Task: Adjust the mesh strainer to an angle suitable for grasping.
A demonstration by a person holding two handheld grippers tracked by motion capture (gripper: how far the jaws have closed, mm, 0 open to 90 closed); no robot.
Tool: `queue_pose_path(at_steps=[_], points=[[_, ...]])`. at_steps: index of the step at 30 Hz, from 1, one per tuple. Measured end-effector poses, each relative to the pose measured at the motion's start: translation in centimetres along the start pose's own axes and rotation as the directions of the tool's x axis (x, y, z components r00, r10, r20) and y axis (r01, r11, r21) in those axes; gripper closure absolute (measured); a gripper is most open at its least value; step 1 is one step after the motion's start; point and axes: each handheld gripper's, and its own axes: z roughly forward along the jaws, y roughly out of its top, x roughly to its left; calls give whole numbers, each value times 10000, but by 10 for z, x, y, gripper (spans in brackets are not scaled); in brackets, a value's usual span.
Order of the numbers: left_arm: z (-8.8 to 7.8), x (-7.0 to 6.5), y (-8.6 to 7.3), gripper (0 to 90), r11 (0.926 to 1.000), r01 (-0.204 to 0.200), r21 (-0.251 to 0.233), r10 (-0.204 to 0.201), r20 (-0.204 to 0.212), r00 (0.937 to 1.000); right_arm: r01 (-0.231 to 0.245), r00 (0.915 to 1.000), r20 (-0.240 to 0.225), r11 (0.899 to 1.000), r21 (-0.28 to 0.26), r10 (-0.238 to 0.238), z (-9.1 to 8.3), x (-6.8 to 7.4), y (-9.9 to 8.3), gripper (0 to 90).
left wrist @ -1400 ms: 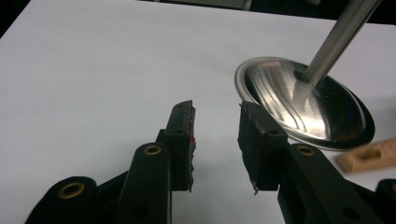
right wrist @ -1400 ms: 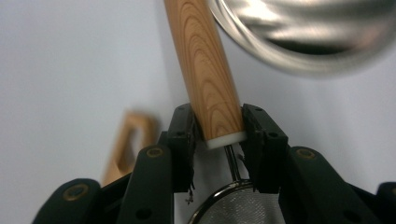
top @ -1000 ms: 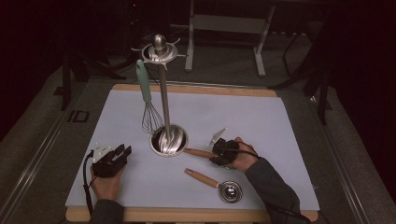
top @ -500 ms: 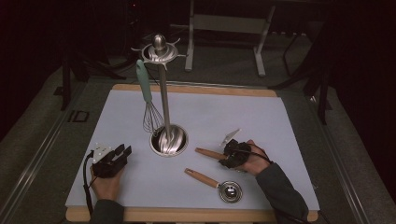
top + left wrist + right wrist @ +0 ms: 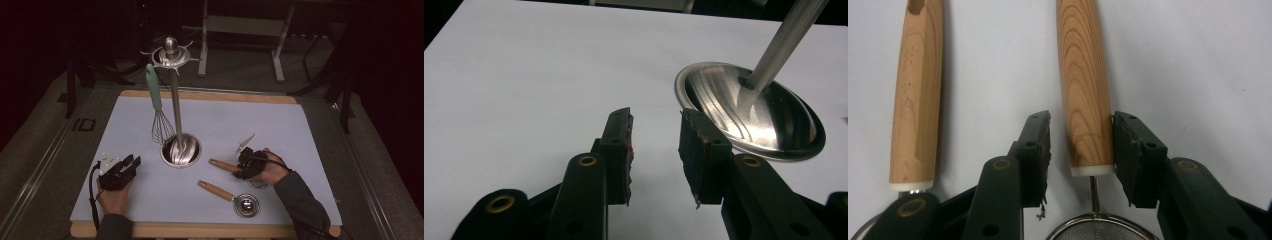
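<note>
A small strainer with a wooden handle (image 5: 223, 165) (image 5: 1085, 85) lies on the white mat (image 5: 280, 125), to the right of the stand's base. My right gripper (image 5: 240, 169) (image 5: 1082, 135) straddles the handle's lower end. Its jaws have just been opening, and a gap shows beside the left pad (image 5: 1040, 140). The strainer's mesh rim (image 5: 1093, 227) peeks out below the jaws. A second wooden-handled utensil (image 5: 216, 190) (image 5: 915, 95) with a metal cup (image 5: 247, 205) lies beside it. My left gripper (image 5: 132, 161) (image 5: 655, 135) rests open at the front left, holding nothing.
A steel utensil stand (image 5: 172, 107) rises from a round base (image 5: 181, 151) (image 5: 749, 110) at mid-mat. A whisk with a teal handle (image 5: 154, 92) hangs from its top. The mat lies on a wooden board (image 5: 210, 95), with dark floor and metal frames beyond.
The right hand and the strainer's handle have shifted a little to the right on the mat. The left gripper has stayed where it was.
</note>
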Motion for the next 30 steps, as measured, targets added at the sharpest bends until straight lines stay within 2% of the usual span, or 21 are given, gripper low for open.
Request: queue_pose_path(at_steps=[7, 10, 13, 16, 20, 27, 30], points=[[0, 0, 0, 659, 10000, 26, -5, -26, 6, 10000, 103, 9996, -268, 9995, 287, -95, 2, 0, 3, 612], [0, 0, 0, 658, 10000, 10, -9, -10, 6, 10000, 197, 9996, -192, 9976, 667, -184, 3, 0, 6, 627], [0, 0, 0, 658, 10000, 34, -4, -34, 17, 10000, 100, 9996, -275, 9954, 955, -74, 5, -3, 8, 642], [0, 0, 0, 658, 10000, 43, -3, -43, 21, 10000, -41, 9984, -555, 9923, 1240, 111, 8, -6, 9, 659], [0, 0, 0, 657, 10000, 17, 45, -18, 16, 10000, -21, 9970, -767, 9890, 1479, 136, 8, -6, 12, 660], [0, 0, 0, 657, 10000, 35, 20, -35, 33, 10000, -187, 9974, -650, 9789, 2036, 326, 11, -7, 19, 708], [0, 0, 0, 657, 10000, 54, 25, -54, 44, 10000, -233, 9982, -484, 9778, 2081, 341, 11, -5, 20, 711]])
